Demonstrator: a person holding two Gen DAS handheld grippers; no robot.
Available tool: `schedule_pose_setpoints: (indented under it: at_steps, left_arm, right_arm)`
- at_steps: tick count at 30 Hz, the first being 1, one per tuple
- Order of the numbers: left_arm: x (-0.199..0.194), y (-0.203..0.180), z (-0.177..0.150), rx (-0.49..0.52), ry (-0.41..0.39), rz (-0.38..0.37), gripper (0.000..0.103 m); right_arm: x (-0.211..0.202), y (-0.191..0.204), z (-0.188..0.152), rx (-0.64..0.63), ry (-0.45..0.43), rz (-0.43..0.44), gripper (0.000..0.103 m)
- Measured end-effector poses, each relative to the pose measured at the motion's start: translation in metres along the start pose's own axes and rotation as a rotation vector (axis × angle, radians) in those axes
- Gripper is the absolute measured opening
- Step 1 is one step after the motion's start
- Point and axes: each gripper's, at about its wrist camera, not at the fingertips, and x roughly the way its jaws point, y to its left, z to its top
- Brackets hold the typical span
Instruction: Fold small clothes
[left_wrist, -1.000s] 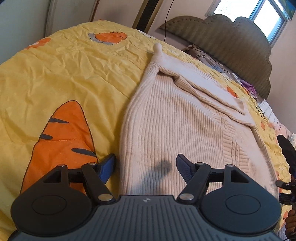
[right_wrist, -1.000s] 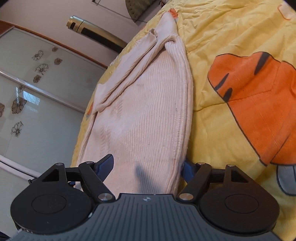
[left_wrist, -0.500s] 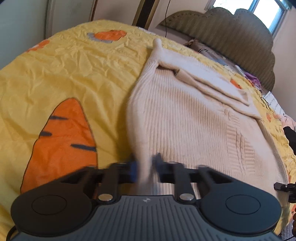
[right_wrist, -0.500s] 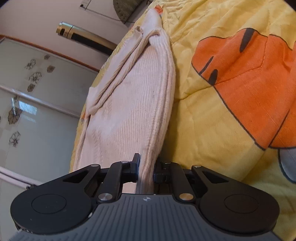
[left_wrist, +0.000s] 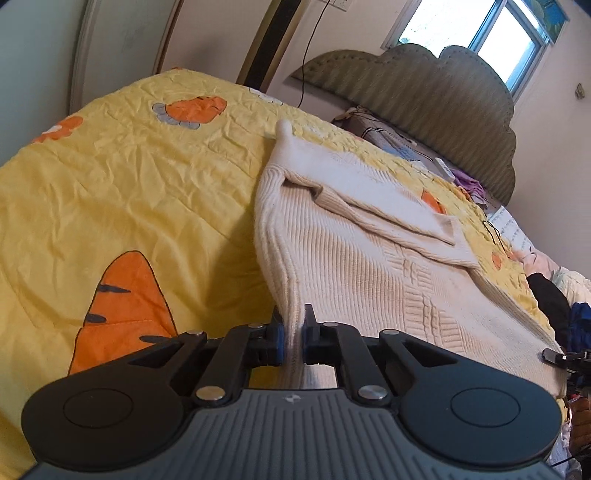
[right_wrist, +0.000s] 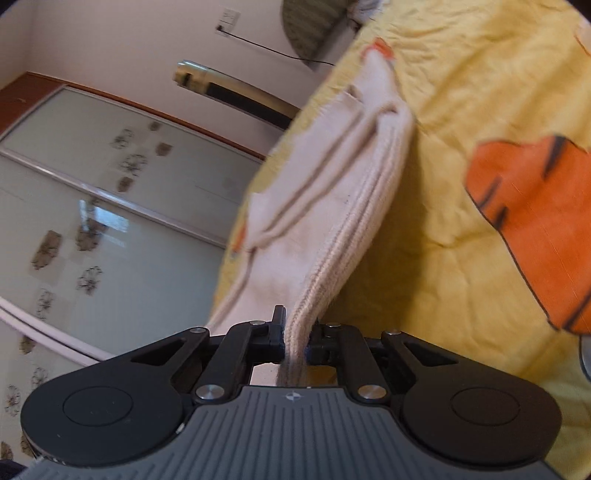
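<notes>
The left gripper (left_wrist: 293, 341) is clamped on the near edge of the sweater (left_wrist: 369, 266), a ridge of cream knit pinched between its jaws. The right gripper (right_wrist: 295, 338) is likewise closed on a thick ribbed edge of the sweater (right_wrist: 332, 206), which lifts clear of the quilt (right_wrist: 461, 122) there. Beyond both, the sweater stretches across the yellow quilt (left_wrist: 129, 192), a sleeve folded over its far part. No writing can be read. The left view alone shows the headboard (left_wrist: 424, 96), the window (left_wrist: 491, 37) and clutter at the bed's far edge; the right view alone shows sliding doors (right_wrist: 110, 206) with flower patterns.
</notes>
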Motion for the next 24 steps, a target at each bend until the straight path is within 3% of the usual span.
schedule_pose_setpoints:
  at_steps: [5,10,17,24]
  left_arm:
    - [0.014,0.010,-0.010,-0.058,0.045,-0.004,0.008]
    - [0.012,0.009,0.022,-0.068,-0.002,-0.062,0.008]
    - [0.046,-0.015,0.093,-0.033,-0.089,-0.120,0.008]
    - [0.114,-0.052,0.204,0.044,-0.174,-0.144,0.008]
  right_arm:
    - [0.011,-0.022,-0.003,0.063,0.046,-0.067,0.013]
    - [0.011,-0.024,-0.006,0.094,0.023,-0.032,0.013]
    - [0.033,0.009,0.067,0.016,-0.037,0.079,0.014]
    - [0.086,0.025,0.165,-0.042,-0.091,0.146,0.014]
